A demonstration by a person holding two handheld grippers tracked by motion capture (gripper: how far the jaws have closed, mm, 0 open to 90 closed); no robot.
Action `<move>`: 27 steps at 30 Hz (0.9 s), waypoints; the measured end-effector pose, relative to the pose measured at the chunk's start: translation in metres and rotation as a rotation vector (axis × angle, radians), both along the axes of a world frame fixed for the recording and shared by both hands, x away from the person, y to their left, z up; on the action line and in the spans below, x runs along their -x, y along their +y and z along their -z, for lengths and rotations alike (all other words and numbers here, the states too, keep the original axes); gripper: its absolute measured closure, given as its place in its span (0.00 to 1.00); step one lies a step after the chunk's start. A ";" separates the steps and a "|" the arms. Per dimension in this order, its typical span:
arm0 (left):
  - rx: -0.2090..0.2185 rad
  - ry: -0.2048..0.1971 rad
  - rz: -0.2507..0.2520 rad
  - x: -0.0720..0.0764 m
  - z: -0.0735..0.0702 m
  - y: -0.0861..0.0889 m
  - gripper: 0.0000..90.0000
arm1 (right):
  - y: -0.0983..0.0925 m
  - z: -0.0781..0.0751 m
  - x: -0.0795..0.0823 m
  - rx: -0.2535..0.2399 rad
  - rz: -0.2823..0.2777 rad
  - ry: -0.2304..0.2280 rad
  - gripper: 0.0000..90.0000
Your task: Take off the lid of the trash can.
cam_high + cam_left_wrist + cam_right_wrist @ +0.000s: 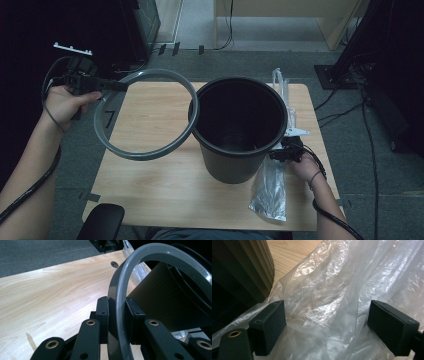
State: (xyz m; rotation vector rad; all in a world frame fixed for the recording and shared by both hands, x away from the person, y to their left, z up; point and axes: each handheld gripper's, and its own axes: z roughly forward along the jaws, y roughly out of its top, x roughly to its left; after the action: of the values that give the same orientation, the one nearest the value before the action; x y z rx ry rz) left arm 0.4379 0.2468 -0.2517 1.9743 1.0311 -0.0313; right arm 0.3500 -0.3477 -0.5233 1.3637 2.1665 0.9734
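Left gripper (pixel 117 315) is clamped tight on the grey ring (pixel 145 114), holding it up over the table's (pixel 150 190) left side, touching the black bin's (pixel 239 130) rim. Right gripper (pixel 327 325) sits wide open around the clear plastic bag (pixel 270 187) beside the bin, gripping nothing

The person's forearms are bare, with no sleeves, and the right wrist wears a thin dark band (pixel 315 176). The left black two-jaw gripper (pixel 117 315) has flat rectangular pad fingers (pixel 102 312) with small screw holes, on linkage arms pinned by brass-ringed rivets. The right black two-jaw gripper (pixel 327 325) has the same blocky pads. A thick black cable (pixel 30 187) trails from each; a pale plate tops each.
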 end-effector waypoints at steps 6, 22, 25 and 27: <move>-0.003 0.002 -0.026 0.003 0.004 0.012 0.83 | 0.000 0.000 0.000 0.000 0.002 0.001 0.17; -0.044 0.007 -0.059 0.010 0.022 0.030 0.83 | 0.000 0.000 0.000 0.000 0.002 0.001 0.17; -0.047 0.008 -0.055 0.009 0.030 0.028 0.83 | 0.000 0.000 0.000 0.001 0.002 0.000 0.17; -0.044 0.001 -0.054 0.009 0.035 0.026 0.83 | 0.000 0.000 0.000 0.000 0.003 0.001 0.17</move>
State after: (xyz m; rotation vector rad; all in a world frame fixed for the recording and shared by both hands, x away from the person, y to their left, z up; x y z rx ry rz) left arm 0.4290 0.2729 -0.2871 1.9852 1.0937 0.0203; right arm 0.3497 -0.3475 -0.5233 1.3669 2.1645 0.9721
